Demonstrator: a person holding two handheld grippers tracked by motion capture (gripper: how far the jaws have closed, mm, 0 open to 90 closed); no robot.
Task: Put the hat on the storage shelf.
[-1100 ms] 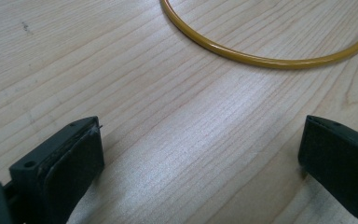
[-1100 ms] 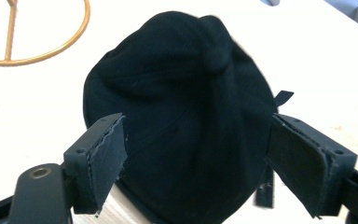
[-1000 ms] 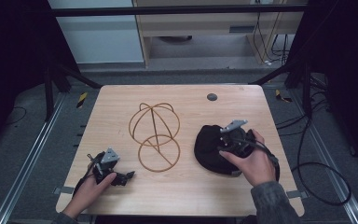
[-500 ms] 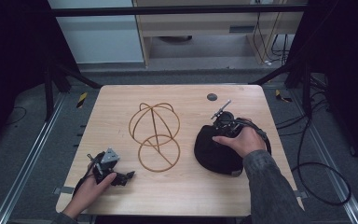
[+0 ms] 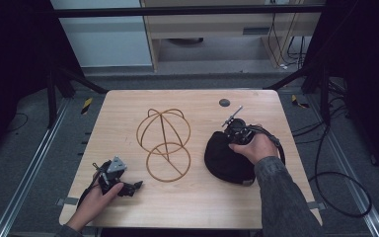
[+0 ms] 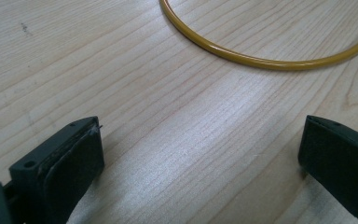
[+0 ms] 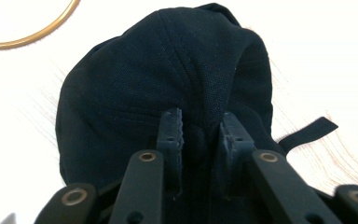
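A black cap [image 5: 225, 162] lies on the right half of the wooden table [image 5: 276, 118]. My right gripper [image 5: 227, 139] sits at the cap's far edge. Its jaws have just been closing and are now shut on a fold of the cap's fabric [image 7: 168, 70], pinched at the right gripper [image 7: 200, 119]. A gold wire stand [image 5: 163, 129], a dome over a ring, stands at the table's middle. My left gripper [image 5: 133, 186] rests near the front left corner. In the left gripper view the left gripper [image 6: 200, 149] is open over bare wood, with the stand's ring [image 6: 242, 57] beyond it.
A small dark disc [image 5: 224, 102] lies near the table's far edge. The cap's strap [image 7: 307, 130] trails onto the wood. A cable [image 5: 325, 177] loops off the table's right side. Metal rails flank the table on the floor.
The right hand moved toward the cap's far edge and its jaws closed on the cap's fabric. The left hand and gripper stayed put.
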